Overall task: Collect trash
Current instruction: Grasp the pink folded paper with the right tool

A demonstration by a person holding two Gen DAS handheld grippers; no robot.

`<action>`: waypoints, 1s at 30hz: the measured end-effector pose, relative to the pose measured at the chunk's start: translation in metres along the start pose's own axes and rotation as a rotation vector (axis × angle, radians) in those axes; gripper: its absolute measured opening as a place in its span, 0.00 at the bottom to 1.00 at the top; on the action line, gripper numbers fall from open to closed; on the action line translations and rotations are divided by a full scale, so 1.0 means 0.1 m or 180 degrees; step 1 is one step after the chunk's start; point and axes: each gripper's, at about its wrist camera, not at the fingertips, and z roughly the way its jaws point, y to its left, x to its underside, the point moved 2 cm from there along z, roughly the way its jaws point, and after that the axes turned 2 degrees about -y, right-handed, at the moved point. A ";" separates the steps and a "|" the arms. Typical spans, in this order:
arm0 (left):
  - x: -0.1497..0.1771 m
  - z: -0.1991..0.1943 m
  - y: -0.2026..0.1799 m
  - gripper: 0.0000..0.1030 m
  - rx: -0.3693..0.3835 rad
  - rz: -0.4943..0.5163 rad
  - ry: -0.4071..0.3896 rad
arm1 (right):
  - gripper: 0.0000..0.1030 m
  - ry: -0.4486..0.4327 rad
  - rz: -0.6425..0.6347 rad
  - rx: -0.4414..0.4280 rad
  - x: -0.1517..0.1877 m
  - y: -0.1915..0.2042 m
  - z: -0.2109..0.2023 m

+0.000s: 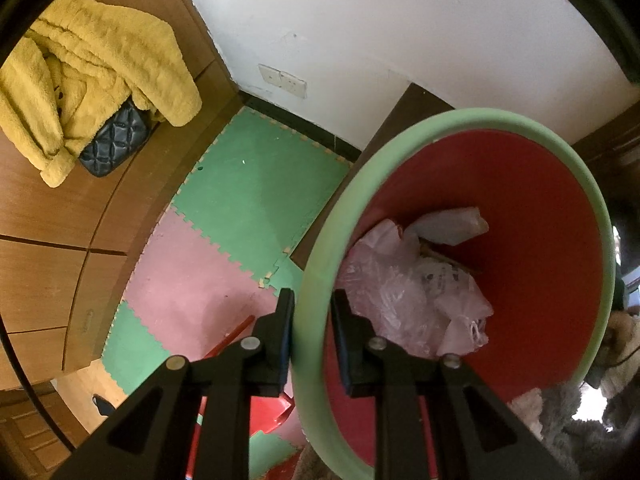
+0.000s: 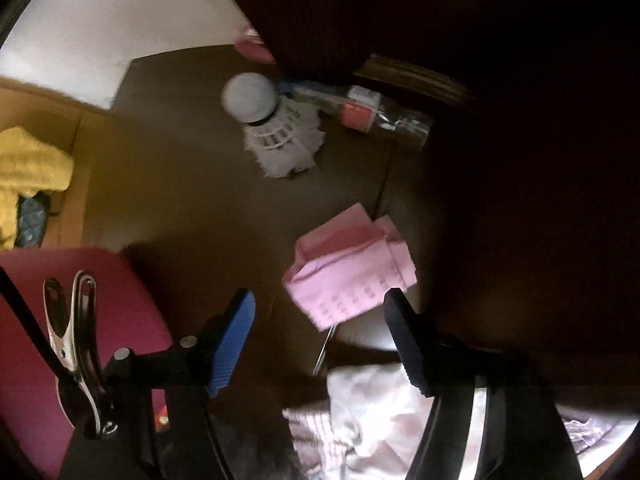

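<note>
Here, left tongs (image 1: 312, 312) gripping one bin (image 1: 592, 208); right tongs (image 2: 320, 320) spread, one pink paper (image 2: 348, 276)

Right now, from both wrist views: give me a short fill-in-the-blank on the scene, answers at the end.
1. The left tool is clamped on the bin's ____ rim.
2. The right tool is ____, holding nothing.
3. The folded paper ahead of the right tool is ____ in colour.
4. On the dark surface beyond the paper lies a white ____.

Answers: green; open; pink; shuttlecock
</note>
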 end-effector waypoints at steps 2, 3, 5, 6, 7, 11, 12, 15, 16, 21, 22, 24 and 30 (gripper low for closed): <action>0.00 -0.01 -0.01 0.19 0.0011 0.0001 -0.0003 | 0.67 0.0093 0.0187 0.0046 -0.04 -0.05 0.15; 0.00 -0.01 -0.01 0.19 0.0010 0.0003 -0.0005 | 0.67 0.0160 0.0275 0.0071 -0.04 -0.07 0.21; 0.00 0.00 0.00 0.19 0.0006 0.0017 -0.0003 | 0.67 0.0272 0.0481 0.0179 -0.03 -0.09 0.33; 0.01 0.00 0.00 0.19 0.0002 0.0025 -0.0002 | 0.67 0.0310 0.0595 0.0220 -0.02 -0.11 0.39; 0.01 0.00 0.00 0.19 0.0001 0.0028 -0.0002 | 0.67 0.0337 0.0710 0.0236 -0.01 -0.13 0.42; 0.01 0.00 0.00 0.19 0.0002 0.0046 0.0002 | 0.74 0.0334 0.1249 0.0297 0.02 -0.22 0.56; 0.01 0.00 0.01 0.19 0.0000 0.0048 0.0002 | 0.80 0.0296 0.1285 0.0323 0.00 -0.21 0.56; 0.00 0.00 0.01 0.19 0.0005 0.0042 -0.0009 | 0.93 0.0333 0.1310 0.0425 -0.05 -0.15 0.63; 0.01 0.00 0.01 0.19 0.0011 0.0036 -0.0012 | 0.95 0.0340 0.1340 0.0417 -0.06 -0.13 0.65; 0.00 0.00 0.00 0.19 0.0006 0.0058 -0.0019 | 0.97 0.0372 0.1330 0.0403 -0.07 -0.13 0.66; 0.00 0.00 0.00 0.19 0.0005 0.0063 -0.0021 | 0.96 0.0383 0.1260 0.0409 -0.07 -0.11 0.65; -0.01 0.01 -0.01 0.19 0.0007 0.0065 -0.0021 | 0.91 0.0374 0.1120 0.0430 -0.03 0.01 0.66; -0.01 0.00 0.00 0.19 0.0011 0.0053 -0.0043 | 0.55 0.0223 0.0747 0.0462 0.10 0.09 0.50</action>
